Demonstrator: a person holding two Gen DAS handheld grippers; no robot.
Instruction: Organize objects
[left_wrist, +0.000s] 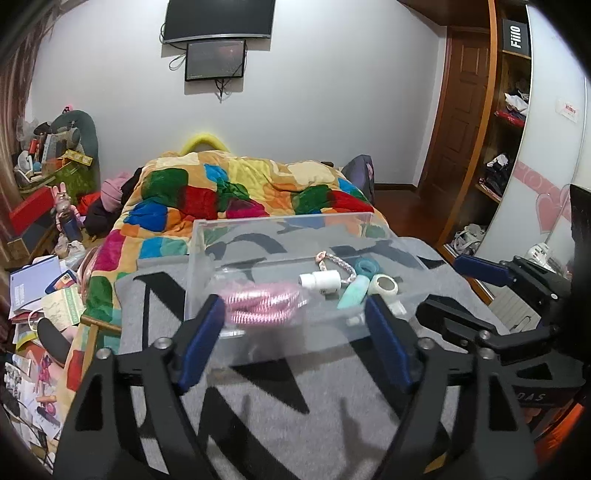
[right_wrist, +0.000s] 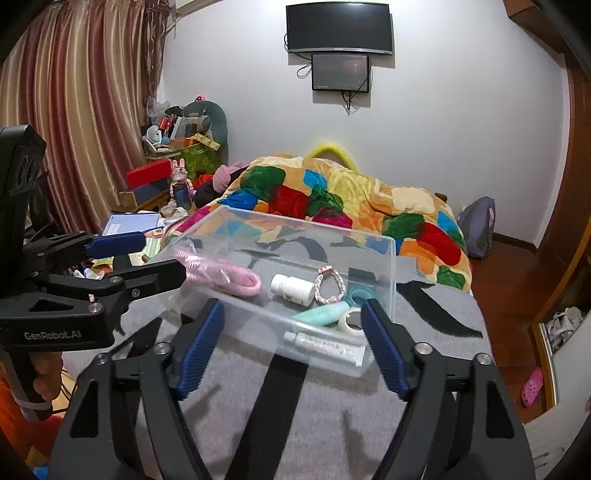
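Note:
A clear plastic box (left_wrist: 207, 258) (right_wrist: 384, 266) stands on the grey blanket on the bed. Inside lie a pink coiled cable (left_wrist: 258, 304) (right_wrist: 221, 275), a white bottle (left_wrist: 320, 280) (right_wrist: 291, 288), a braided bracelet (left_wrist: 338, 264) (right_wrist: 330, 284), a teal tube (left_wrist: 352, 293) (right_wrist: 323, 314), a tape roll (left_wrist: 384, 285) (right_wrist: 349, 320), a teal ring (left_wrist: 365, 266) (right_wrist: 357, 293) and a white ointment tube (right_wrist: 327, 345). My left gripper (left_wrist: 295, 314) is open and empty just before the box. My right gripper (right_wrist: 293, 315) is open and empty at the box's near wall.
A colourful quilt (left_wrist: 236, 192) (right_wrist: 332, 192) lies heaped behind the box. Clutter, papers and boxes (left_wrist: 40, 280) fill the floor left of the bed. A wardrobe with shelves (left_wrist: 506, 147) stands at the right. Two screens (right_wrist: 340, 44) hang on the far wall.

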